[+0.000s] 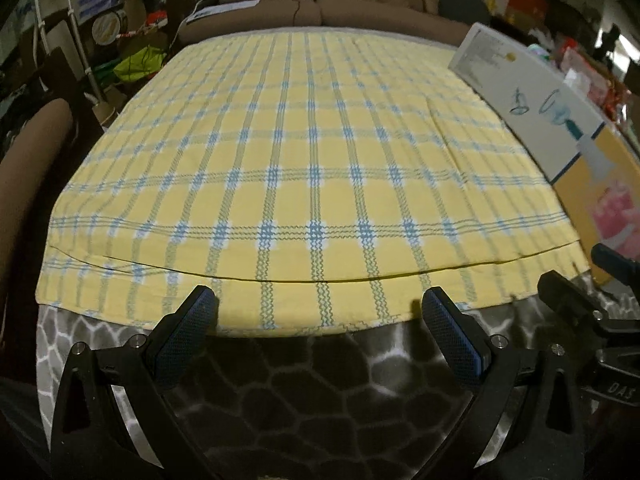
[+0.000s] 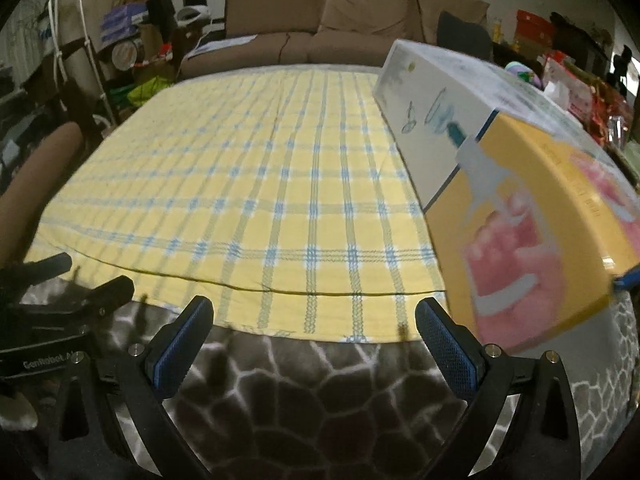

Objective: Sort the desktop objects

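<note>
Leftmost, a brown armrest [image 1: 36, 140] borders the surface; the left gripper [image 1: 320, 312] hovers at the near edge, fingers [image 1: 192, 320] spread wide and empty, over a grey patterned blanket [image 1: 300, 380]; a yellow checked cloth [image 1: 304, 160] covers the surface beyond; the right gripper [image 2: 316, 320] sits just beside, fingers likewise spread and empty; a white and yellow box [image 2: 520, 208] rests along the right edge; a brown sofa [image 2: 340, 20] stands far behind.

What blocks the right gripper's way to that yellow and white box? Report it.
Nothing visible. The right gripper has its jaws open and empty over the near table edge; the box stands ahead to its right on the checked cloth, with only bare cloth between.
</note>
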`<state>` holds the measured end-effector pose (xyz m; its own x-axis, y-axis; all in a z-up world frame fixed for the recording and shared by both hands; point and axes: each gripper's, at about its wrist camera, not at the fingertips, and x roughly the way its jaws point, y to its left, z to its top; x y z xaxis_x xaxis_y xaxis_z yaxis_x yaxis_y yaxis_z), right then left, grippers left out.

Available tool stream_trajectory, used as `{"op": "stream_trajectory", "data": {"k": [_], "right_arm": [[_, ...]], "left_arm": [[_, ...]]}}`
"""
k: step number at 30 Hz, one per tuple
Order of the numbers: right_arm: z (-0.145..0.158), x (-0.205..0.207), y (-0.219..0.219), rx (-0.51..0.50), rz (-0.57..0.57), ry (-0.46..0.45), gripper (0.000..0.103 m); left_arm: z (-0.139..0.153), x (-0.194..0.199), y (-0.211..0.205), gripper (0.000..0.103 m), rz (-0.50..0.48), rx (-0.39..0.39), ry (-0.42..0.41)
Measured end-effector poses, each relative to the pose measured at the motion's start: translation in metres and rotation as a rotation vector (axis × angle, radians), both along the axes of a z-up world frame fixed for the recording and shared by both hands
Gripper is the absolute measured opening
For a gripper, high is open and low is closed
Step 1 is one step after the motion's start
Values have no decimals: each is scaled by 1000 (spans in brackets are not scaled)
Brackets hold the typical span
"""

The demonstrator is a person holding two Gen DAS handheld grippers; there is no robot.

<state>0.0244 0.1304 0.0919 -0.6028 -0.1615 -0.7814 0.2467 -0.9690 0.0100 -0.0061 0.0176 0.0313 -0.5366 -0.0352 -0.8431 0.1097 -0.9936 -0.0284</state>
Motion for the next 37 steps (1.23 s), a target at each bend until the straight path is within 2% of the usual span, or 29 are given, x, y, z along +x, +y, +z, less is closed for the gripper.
{"op": "stream_trajectory", "data": {"k": [8,11,37], "right_arm": [[-24,-7,7,-6,-17,-22,103],[-25,-7,8,-7,-15,-13,103],[-26,-7,8,-2,-17,-20,103]], "left_arm": [[-9,-4,5,103,15,-21,27],[-11,-3,5,103,22,-20,46],[-11,-3,5,103,23,-10,46]]}}
